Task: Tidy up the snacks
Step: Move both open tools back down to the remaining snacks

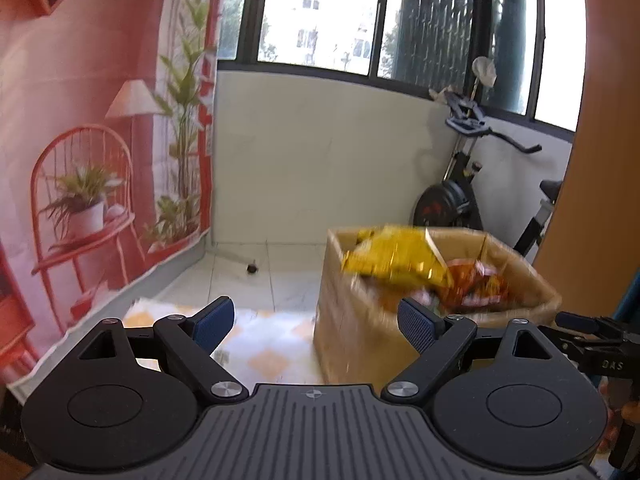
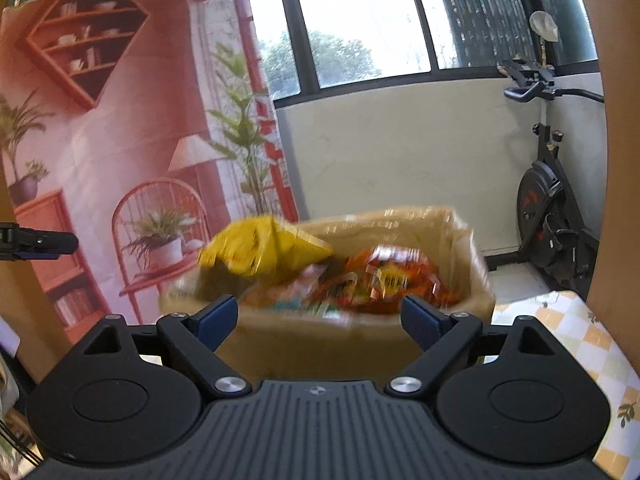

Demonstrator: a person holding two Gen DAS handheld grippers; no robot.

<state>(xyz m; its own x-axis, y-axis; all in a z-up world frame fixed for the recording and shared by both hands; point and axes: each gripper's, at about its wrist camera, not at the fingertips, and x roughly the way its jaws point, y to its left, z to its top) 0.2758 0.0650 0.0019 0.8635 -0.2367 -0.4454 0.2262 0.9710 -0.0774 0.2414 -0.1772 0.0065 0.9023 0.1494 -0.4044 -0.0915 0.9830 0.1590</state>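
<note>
Looking along my left gripper [image 1: 316, 322], I see its blue-padded fingers [image 1: 212, 322] spread wide with nothing between them. Just ahead and to its right stands the open brown cardboard box [image 1: 360, 332] on a yellow-and-white checked cloth [image 1: 268, 354], blurred. A crumpled yellow snack bag [image 1: 396, 258] sticks up over the box's near-left rim, and orange-red snack packets [image 1: 480, 284] lie inside behind it. At the far right edge the tip of my other gripper pokes in.

My right gripper [image 2: 316, 318] is released too, its jaws apart and empty, and the same box sits straight ahead of it, just past the fingertips. The yellow bag leans on the rim to the front left; the orange-red packets fill the middle and right.

Farther off, to the left, hangs a red printed backdrop [image 2: 120, 140] showing a chair and plants. To the right, against the pale wall under the dark-framed window [image 2: 360, 40], stands a black exercise bike [image 2: 548, 200].
</note>
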